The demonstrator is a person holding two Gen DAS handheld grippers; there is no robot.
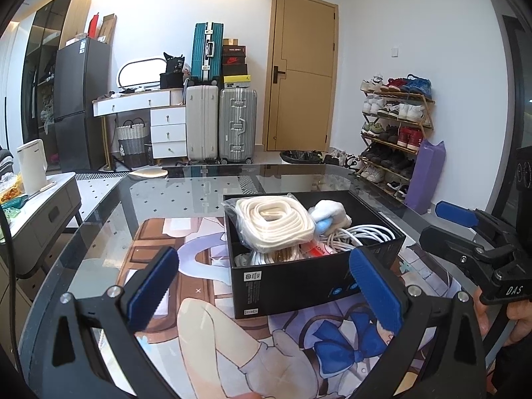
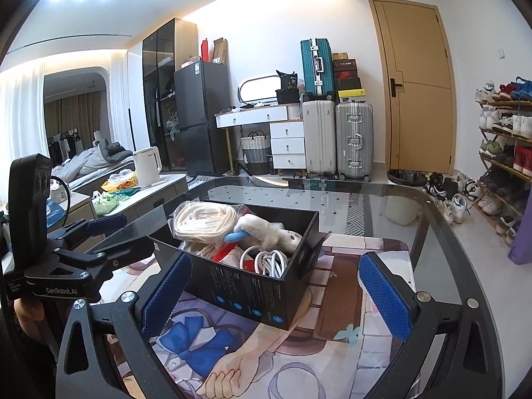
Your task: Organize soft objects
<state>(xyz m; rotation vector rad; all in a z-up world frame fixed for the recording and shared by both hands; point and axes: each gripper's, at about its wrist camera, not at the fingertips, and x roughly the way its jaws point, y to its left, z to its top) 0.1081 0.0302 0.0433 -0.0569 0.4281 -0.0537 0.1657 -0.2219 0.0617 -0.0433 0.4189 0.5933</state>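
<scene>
Both the left gripper (image 1: 266,286) and right gripper (image 2: 276,296) gape wide and empty, the filled black box (image 1: 299,286) just ahead, so sorting looks nearly finished.

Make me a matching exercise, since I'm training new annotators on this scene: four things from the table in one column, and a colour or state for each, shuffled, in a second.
Things:
1. bagged rope coil
2. box
3. plush toy
4. left claw

States:
A. black, open-topped, standing on the printed mat
B. white and fluffy, lying on top of the cables
C. open, holding nothing
D. cream, sealed in clear plastic

Pairs: 1-D, 2-A, 3-B, 4-C
</scene>
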